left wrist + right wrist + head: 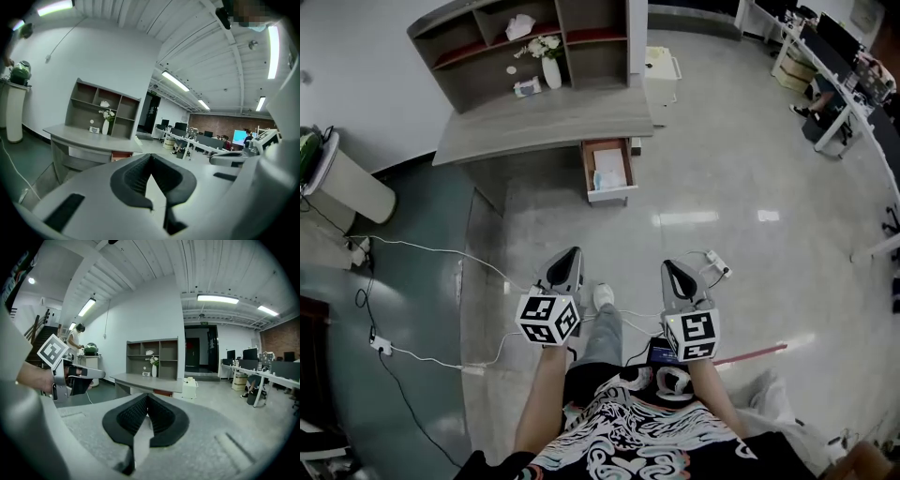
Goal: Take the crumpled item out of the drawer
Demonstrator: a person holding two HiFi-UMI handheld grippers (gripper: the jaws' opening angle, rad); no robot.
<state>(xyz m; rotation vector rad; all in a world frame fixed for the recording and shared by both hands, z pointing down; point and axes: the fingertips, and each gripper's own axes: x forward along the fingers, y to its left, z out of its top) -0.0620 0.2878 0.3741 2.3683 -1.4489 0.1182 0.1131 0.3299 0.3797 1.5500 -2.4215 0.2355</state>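
The drawer stands pulled out from under the grey desk, far ahead of me across the floor. Something white and pale lies inside it; its shape is too small to tell. In both gripper views only the drawer's brown front edge shows. My left gripper and right gripper are held side by side at waist height, well short of the desk. Both have their jaws closed tip to tip with nothing between them.
A shelf unit on the desk holds a white vase of flowers and a crumpled white thing. A white bin stands right of the desk. Cables and a power strip lie on the floor. Office desks with people line the far right.
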